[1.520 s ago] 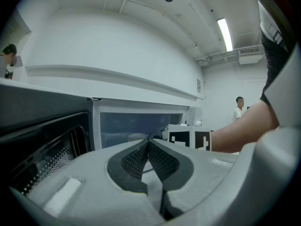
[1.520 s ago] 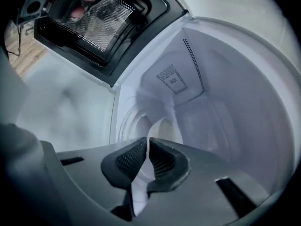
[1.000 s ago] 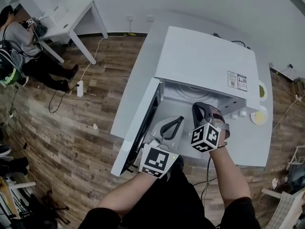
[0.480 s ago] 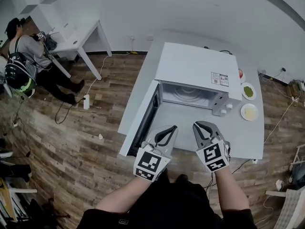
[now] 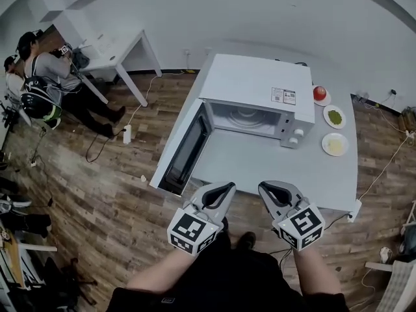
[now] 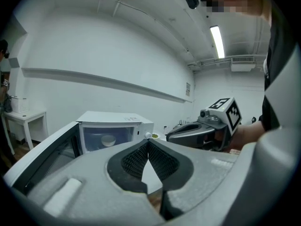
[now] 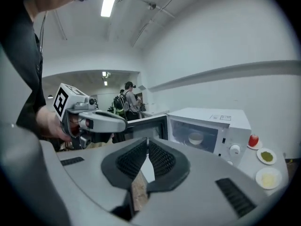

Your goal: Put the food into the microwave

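The white microwave (image 5: 260, 86) stands on the white table (image 5: 260, 164) with its door (image 5: 185, 151) swung open to the left. A pale bowl (image 5: 247, 117) sits inside, also in the left gripper view (image 6: 108, 139) and the right gripper view (image 7: 195, 137). Right of the microwave are a red fruit (image 5: 319, 93), a plate of green food (image 5: 335, 117) and a plate of yellow food (image 5: 335, 145). My left gripper (image 5: 224, 188) and right gripper (image 5: 265, 188) hover side by side off the table's near edge, both shut and empty. The right jaws have just been closing slightly, with nothing between them.
Two people with backpacks (image 5: 39, 83) stand at a white desk (image 5: 117, 47) far left. A power strip (image 5: 127, 134) and cables lie on the wooden floor. The open door overhangs the table's left edge.
Both grippers have drawn back from the microwave's mouth to beyond the table's near edge. The right one has left the cavity and rolled. The head view now takes in the whole table.
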`<state>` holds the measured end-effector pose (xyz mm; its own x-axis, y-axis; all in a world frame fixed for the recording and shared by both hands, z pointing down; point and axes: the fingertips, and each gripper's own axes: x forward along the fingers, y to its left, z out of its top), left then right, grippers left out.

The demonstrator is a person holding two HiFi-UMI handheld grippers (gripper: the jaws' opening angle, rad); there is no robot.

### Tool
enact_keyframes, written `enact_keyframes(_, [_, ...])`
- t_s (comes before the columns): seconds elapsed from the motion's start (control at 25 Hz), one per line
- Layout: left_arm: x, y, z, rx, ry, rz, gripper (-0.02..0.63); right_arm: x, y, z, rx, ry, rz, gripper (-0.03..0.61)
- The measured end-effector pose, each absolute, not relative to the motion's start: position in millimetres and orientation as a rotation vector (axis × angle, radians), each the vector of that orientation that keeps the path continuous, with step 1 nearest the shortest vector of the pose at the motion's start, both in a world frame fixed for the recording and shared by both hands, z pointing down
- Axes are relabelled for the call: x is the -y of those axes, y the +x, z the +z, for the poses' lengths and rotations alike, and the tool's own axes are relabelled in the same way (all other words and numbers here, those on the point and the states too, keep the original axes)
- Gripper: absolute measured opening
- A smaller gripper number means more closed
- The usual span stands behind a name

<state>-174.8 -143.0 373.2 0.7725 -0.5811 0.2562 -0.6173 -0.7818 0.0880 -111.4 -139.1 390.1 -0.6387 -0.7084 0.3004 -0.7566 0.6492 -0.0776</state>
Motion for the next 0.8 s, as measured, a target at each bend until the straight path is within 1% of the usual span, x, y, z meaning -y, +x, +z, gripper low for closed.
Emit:
enact_keyframes(0.28, [109.7, -161.9, 343.8, 0.920, 2.869, 0.269, 0.008, 105.0, -92.7, 359.3, 2.740, 1.234, 0.347, 0.021])
enact_keyframes(0.52, [108.4, -167.8, 325.2, 0.878, 2.918, 0.238, 0.008, 100.7, -81.3, 328.5, 2.824, 1.345, 0.394, 0.015])
enact_keyframes(0.8, [117.9, -181.9, 318.3, 0.910, 2.925, 0.215, 0.008, 99.4, -78.6, 322.6, 2.796, 1.384, 0.316, 0.014])
